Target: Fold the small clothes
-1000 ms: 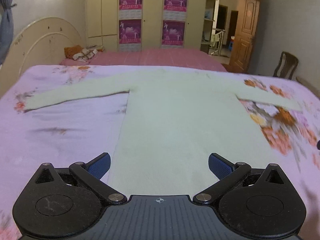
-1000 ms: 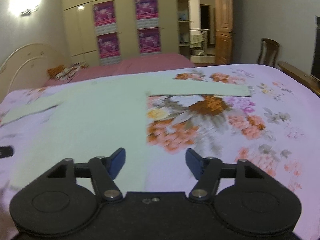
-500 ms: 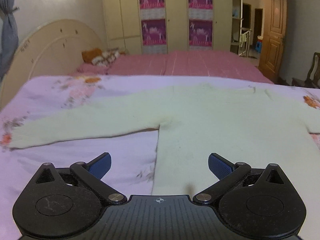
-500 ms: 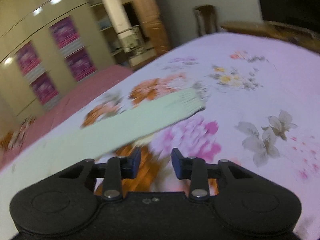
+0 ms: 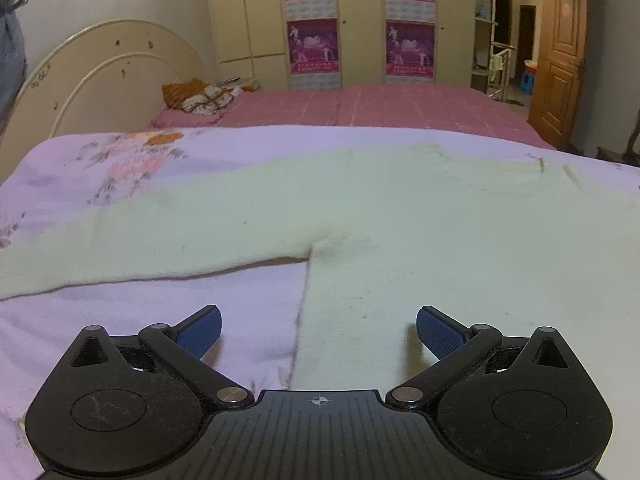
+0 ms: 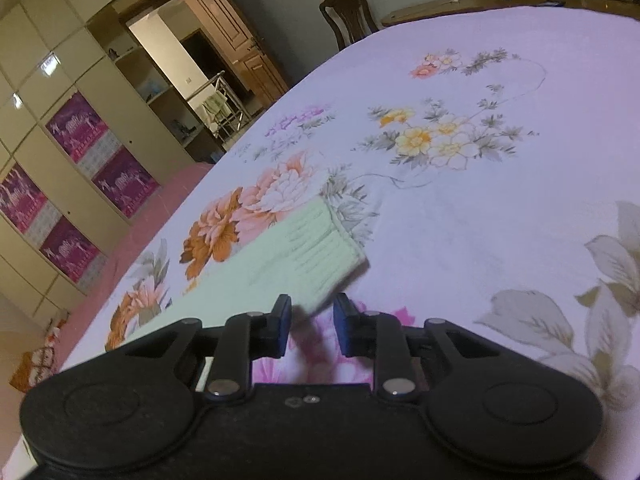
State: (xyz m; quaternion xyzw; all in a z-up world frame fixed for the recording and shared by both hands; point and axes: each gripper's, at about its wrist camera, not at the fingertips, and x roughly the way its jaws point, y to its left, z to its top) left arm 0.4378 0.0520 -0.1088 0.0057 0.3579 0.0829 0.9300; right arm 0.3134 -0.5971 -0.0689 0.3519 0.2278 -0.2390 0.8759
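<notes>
Now the right gripper (image 6: 310,320), rolled since a second ago, is closing at the sweater's cuff (image 6: 320,248), nothing gripped yet; left gripper (image 5: 318,330) gapes empty.

1. The left gripper (image 5: 318,330) has travelled from the hem of the pale green sweater (image 5: 440,248) toward its armpit; the side seam now runs between the wide-open blue pads (image 5: 438,334)
2. The right gripper (image 6: 312,326) has swung off the sweater body, rolled sideways, and now points at the ribbed sleeve cuff (image 6: 328,248)
3. Its jaws were wide apart a second ago and are closing, the cuff corner just ahead of the tips
</notes>
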